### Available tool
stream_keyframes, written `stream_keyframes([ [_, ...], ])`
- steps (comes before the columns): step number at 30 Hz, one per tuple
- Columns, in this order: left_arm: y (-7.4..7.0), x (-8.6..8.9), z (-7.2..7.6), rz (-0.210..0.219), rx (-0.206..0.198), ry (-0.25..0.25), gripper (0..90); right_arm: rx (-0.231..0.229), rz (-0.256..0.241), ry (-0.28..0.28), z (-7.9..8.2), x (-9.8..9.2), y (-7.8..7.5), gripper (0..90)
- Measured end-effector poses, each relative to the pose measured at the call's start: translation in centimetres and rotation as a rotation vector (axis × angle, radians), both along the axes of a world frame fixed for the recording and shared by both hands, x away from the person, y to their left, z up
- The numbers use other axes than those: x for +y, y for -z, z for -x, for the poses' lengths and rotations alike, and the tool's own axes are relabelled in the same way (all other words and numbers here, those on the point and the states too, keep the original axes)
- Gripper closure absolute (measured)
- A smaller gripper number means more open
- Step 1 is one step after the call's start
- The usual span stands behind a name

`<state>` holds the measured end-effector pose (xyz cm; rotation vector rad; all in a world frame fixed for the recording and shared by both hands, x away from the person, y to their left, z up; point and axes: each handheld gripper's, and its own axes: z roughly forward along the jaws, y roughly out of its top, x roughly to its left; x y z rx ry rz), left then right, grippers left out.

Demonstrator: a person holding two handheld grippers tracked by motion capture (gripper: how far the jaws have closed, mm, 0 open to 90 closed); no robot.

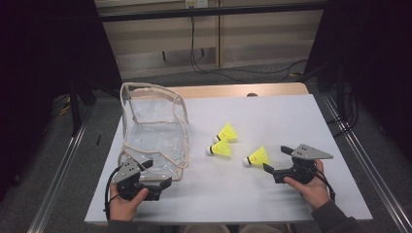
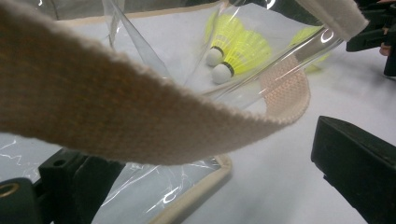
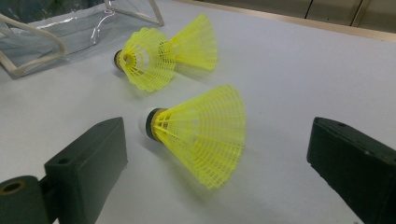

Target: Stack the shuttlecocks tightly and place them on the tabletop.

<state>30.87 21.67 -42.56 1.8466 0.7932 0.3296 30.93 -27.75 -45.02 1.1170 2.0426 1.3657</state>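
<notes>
A counter (image 1: 291, 204) covered in pale grey sheet fills the middle of the high view, with dark floor on both sides. At centre left stands a clear plastic pouch (image 1: 155, 131) edged in beige webbing, its mouth gaping toward the lower edge of the frame. Just right of centre lie three yellow plastic shuttlecocks: two touching each other (image 1: 224, 141), and a third shuttlecock (image 1: 257, 158) a little to their lower right, on its side with its white cork pointing left.

At lower left, the left gripper (image 1: 163, 183) sits at the pouch's near corner. In the left gripper view its jaws stand wide apart with the webbing rim (image 2: 140, 126) arching between them, unpinched; it holds nothing. At lower right, the right gripper (image 1: 277, 160) points at the third shuttlecock. In the right gripper view that shuttlecock (image 3: 201, 133) lies between the wide-open jaws, cork toward the left jaw, neither jaw touching it.

The step in hand appears to be picking up this shuttlecock for the pouch. To do it well, advance a little, close gently near the cork end where it is stiffest rather than crushing the skirt, and have the left gripper pinch the rim to keep the mouth open.
</notes>
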Motion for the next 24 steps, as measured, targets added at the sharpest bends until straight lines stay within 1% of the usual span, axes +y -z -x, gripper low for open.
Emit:
stream_keyframes([
  [4,0.02,-0.02,0.01,0.002,0.002,0.0,3.3,0.009,-0.007,-0.007,-0.15,0.13,-0.05,6.4],
  [7,0.02,-0.03,0.02,0.003,0.001,-0.002,3.3,0.02,-0.015,-0.011,-0.29,0.24,-0.06,9.3],
  [8,0.0,0.01,-0.01,-0.002,-0.001,0.002,3.3,0.018,-0.014,-0.012,-0.34,0.26,-0.04,9.8],
  [9,0.02,-0.01,0.02,0.002,0.001,-0.001,3.3,0.019,-0.012,-0.015,-0.38,0.27,-0.04,10.7],
  [14,0.0,-0.05,0.02,-0.003,0.002,-0.001,3.3,0.032,-0.034,-0.028,-0.51,0.38,-0.05,17.1],
  [16,-0.01,-0.04,-0.01,-0.008,0.001,0.0,3.2,0.033,-0.031,-0.044,-0.59,0.41,-0.04,20.0],
  [18,-0.01,-0.06,-0.04,-0.003,0.003,-0.001,3.1,0.038,-0.029,-0.046,-0.64,0.44,-0.07,20.8],
  [21,0.01,-0.08,-0.08,-0.007,0.002,-0.002,3.0,0.047,-0.032,-0.049,-0.73,0.48,-0.07,21.7],
  [24,0.0,-0.08,-0.13,-0.003,0.002,0.0,2.8,0.052,-0.03,-0.059,-0.76,0.48,-0.07,24.4],
])
